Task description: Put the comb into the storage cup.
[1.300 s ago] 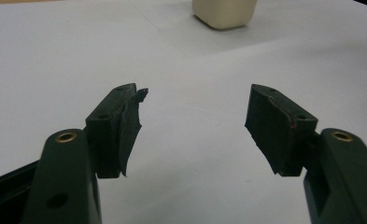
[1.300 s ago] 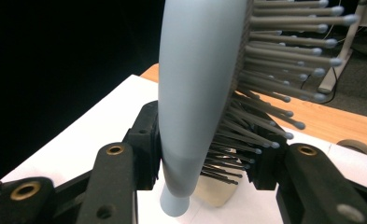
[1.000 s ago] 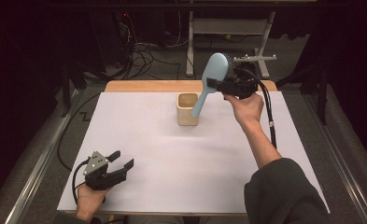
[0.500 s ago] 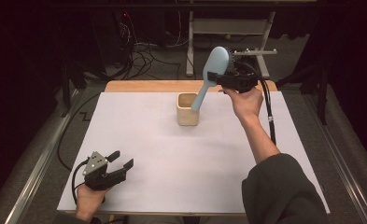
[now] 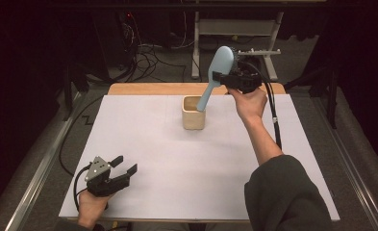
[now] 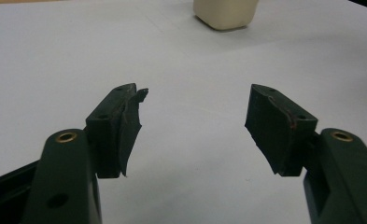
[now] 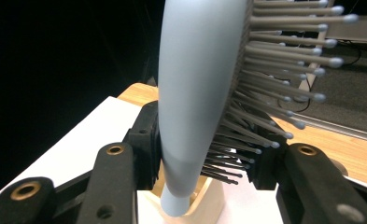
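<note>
A light-blue hairbrush (image 5: 216, 77) hangs tilted over a cream square cup (image 5: 194, 115) at the back middle of the table, head up. My right gripper (image 5: 220, 77) is shut on it where the head meets the handle. In the right gripper view the pads squeeze the brush (image 7: 195, 84) back and bristles, and its handle end dips into the mouth of the cup (image 7: 211, 205). My left gripper (image 5: 125, 166) rests open on the front left of the white table sheet (image 5: 177, 163). In its own view the left gripper (image 6: 195, 121) holds nothing, and the cup (image 6: 225, 14) stands far ahead.
A wooden strip (image 5: 148, 89) runs along the table's far edge. Cables (image 5: 153, 55) and a metal stand (image 5: 234, 29) lie on the dark floor behind. Metal rails (image 5: 37, 168) flank the table. The right gripper's cable (image 5: 273, 115) hangs along the forearm.
The right gripper has raised the brush a little, its head going up and slightly right and the handle standing steeper over the cup. The left gripper has stayed put.
</note>
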